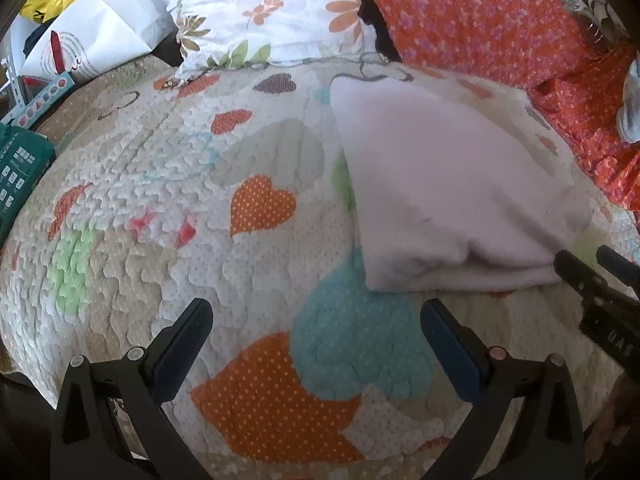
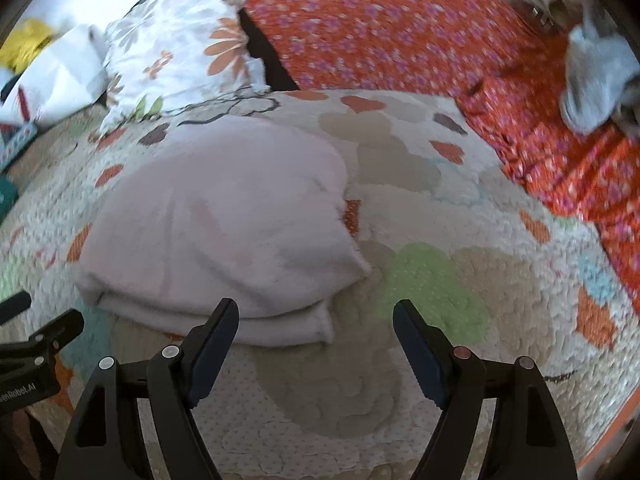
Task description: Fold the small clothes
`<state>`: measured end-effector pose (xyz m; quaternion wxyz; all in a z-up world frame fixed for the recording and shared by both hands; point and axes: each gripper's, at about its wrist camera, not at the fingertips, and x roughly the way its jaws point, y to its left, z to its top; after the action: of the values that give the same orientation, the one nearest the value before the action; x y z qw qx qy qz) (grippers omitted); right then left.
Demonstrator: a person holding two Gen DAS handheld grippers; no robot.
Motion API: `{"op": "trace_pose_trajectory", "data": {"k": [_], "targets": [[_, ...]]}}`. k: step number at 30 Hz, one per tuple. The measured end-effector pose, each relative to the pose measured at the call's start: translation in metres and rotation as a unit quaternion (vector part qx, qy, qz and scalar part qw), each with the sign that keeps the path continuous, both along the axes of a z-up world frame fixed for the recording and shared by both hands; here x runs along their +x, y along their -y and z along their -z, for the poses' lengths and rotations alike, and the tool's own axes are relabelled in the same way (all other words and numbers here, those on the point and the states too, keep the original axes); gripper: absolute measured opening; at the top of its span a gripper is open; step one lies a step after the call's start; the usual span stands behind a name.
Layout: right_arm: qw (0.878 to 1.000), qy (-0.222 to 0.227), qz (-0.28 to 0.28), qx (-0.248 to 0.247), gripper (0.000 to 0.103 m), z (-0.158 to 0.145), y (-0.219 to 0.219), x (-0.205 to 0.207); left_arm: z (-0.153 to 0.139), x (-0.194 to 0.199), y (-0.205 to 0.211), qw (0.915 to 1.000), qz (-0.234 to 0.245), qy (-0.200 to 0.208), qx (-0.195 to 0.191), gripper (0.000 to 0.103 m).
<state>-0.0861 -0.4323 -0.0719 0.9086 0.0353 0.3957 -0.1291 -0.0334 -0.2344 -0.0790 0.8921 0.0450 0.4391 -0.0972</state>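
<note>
**A:** Left wrist view: left gripper (image 1: 316,316) is spread wide, nothing between the fingers (image 1: 188,344). It hangs low over the heart-print quilt (image 1: 260,200), angled forward and down. Nothing touched.

**B:** And the garment?

**A:** Pale pink folded cloth (image 1: 452,184) lies flat on the quilt, ahead and to the right of the left gripper. Its near folded edge sits just beyond the right fingertip, apart from it.

**B:** Right side?

**A:** Right gripper (image 2: 316,320) is also released, jaws well apart, empty. The folded cloth (image 2: 224,232) is ahead and left of it; the left finger (image 2: 212,352) overlaps the cloth's near edge in the picture, but I cannot tell if it touches. Same forward, downward tilt.

**B:** Do they see each other?

**A:** Yes. The right gripper (image 1: 600,292) shows at the right edge of the left view, near the cloth's near right corner. The left gripper (image 2: 24,344) shows at the left edge of the right view. Both sit on the near side of the cloth, one at each end.

**B:** Room to move?

**A:** Bare quilt (image 2: 440,280) to the right of the cloth and in front of it. Far side is crowded: a floral pillow (image 1: 264,12) and an orange flowered sheet (image 1: 480,16) run along the quilt's far edge, the sheet (image 2: 400,28) continuing down the right edge. A white paper bag (image 1: 100,32) and a green box (image 1: 20,168) sit off the left edge. A grey bundle (image 2: 596,80) lies on the sheet at the far right corner.
</note>
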Motion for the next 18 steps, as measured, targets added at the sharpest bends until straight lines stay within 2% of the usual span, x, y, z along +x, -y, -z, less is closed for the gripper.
{"op": "trace_pose_trajectory", "data": {"k": [7,18], "targets": [[1.000,-0.012,-0.019,-0.016,0.083,0.008,-0.013,0.003,0.005,-0.001,0.003,0.9998,0.009,-0.015,0.004,0.103],[1.000,-0.021,-0.009,-0.006,0.083,0.012,-0.007,0.005,0.009,-0.001,0.005,0.9995,0.014,-0.029,0.003,0.103]]}}
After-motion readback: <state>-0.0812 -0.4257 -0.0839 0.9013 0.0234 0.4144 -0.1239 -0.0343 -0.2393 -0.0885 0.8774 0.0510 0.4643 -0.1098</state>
